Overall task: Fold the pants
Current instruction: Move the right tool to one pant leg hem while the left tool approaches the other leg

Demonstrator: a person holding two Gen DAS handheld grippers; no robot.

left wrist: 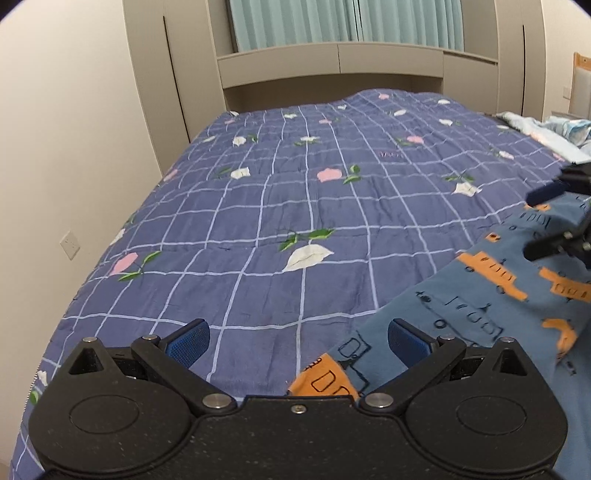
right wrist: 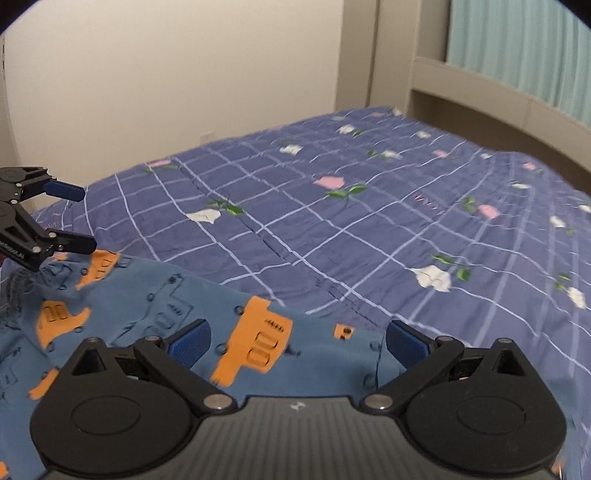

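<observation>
Pants (right wrist: 147,306), blue with orange vehicle print, lie rumpled on the bed's checked floral quilt (left wrist: 258,206), at its near edge. Left claw (left wrist: 298,341) released, jaws wide apart, one pad over the pants' corner, nothing gripped. Right claw (right wrist: 295,341) released, spread above the pants, not clasping fabric.

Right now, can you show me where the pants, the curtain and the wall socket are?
pants (right wrist: 155,295): right wrist view, on the blue cloth.
curtain (left wrist: 332,22): left wrist view, on its green folds.
wall socket (left wrist: 70,244): left wrist view, on the white plate.
</observation>
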